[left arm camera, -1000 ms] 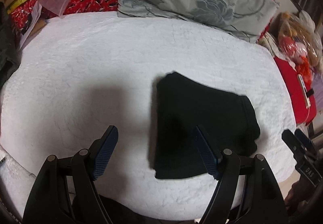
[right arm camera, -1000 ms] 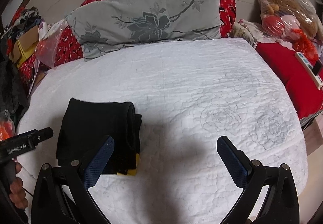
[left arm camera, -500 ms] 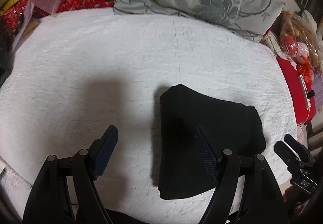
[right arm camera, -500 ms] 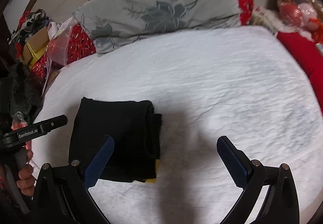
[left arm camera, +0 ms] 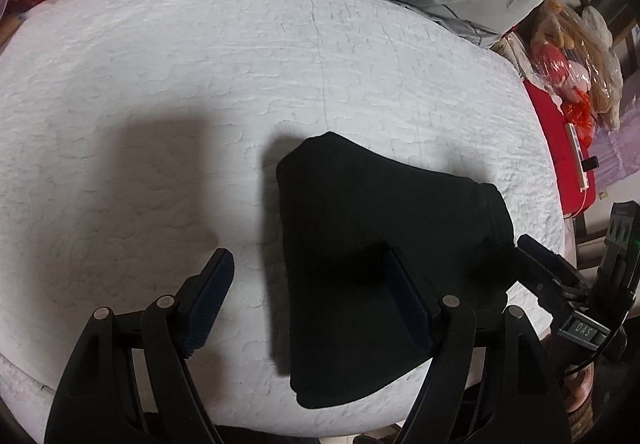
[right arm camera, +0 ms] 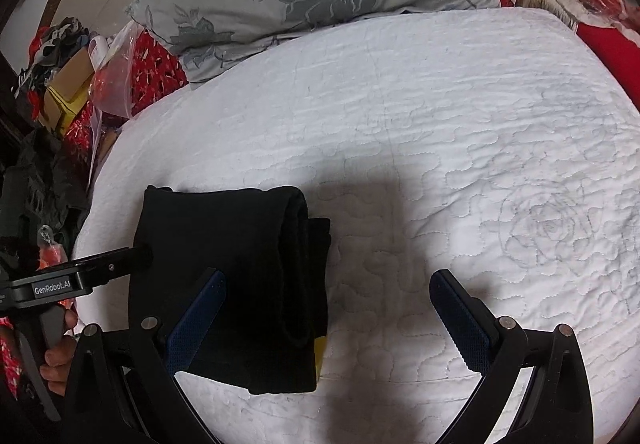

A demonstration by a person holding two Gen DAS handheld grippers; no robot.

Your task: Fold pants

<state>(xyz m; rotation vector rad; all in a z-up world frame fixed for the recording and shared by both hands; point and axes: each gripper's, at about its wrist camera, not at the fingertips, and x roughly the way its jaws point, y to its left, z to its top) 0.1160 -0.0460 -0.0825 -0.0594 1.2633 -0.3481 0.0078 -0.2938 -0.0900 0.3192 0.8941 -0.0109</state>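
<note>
Left wrist view: folded black pants lower center on bed; left claw and right claw both apart, empty; plastic bag upper left, contents unclear.

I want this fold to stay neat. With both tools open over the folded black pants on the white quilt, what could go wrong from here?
1. The pants are a thick stack with loose layered edges on one side; pinching only the top layer could peel it open.
2. The left tool straddles just one edge, so a lift might drag the bundle askew.
3. The right tool could snag the quilt.
</note>
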